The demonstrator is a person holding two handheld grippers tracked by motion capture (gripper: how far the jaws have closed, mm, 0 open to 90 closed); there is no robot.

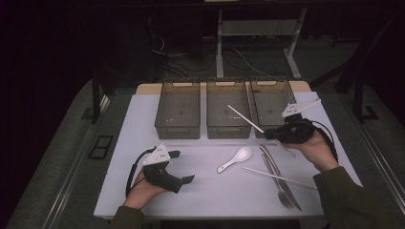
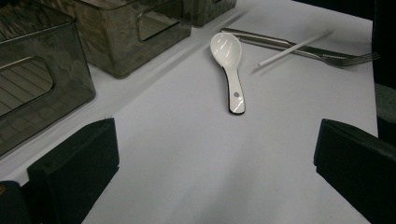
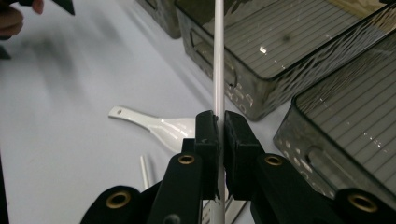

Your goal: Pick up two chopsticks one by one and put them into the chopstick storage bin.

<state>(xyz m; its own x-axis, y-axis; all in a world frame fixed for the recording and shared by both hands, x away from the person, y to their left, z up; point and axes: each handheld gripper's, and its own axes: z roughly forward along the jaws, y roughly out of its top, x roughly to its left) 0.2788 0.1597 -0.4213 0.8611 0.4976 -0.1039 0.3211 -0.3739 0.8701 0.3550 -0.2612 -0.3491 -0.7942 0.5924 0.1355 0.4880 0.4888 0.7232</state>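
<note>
My right gripper (image 1: 271,134) (image 3: 220,133) is shut on a white chopstick (image 1: 244,118) (image 3: 218,56), held above the table in front of the bins, its far end slanting over the middle bin (image 1: 228,112). A second white chopstick (image 1: 279,177) (image 2: 294,47) lies on the table across a fork (image 1: 282,190) (image 2: 345,58). A white soup spoon (image 1: 236,159) (image 2: 229,60) (image 3: 159,125) lies in the middle of the table. My left gripper (image 1: 184,167) (image 2: 215,172) rests open near the front left, nothing between its jaws.
Three smoky see-through bins stand in a row at the back of the white mat: left bin (image 1: 178,109), middle bin, right bin (image 1: 272,102). A knife (image 1: 273,164) lies beside the fork. Beyond the table is a dark floor with cables and desk legs.
</note>
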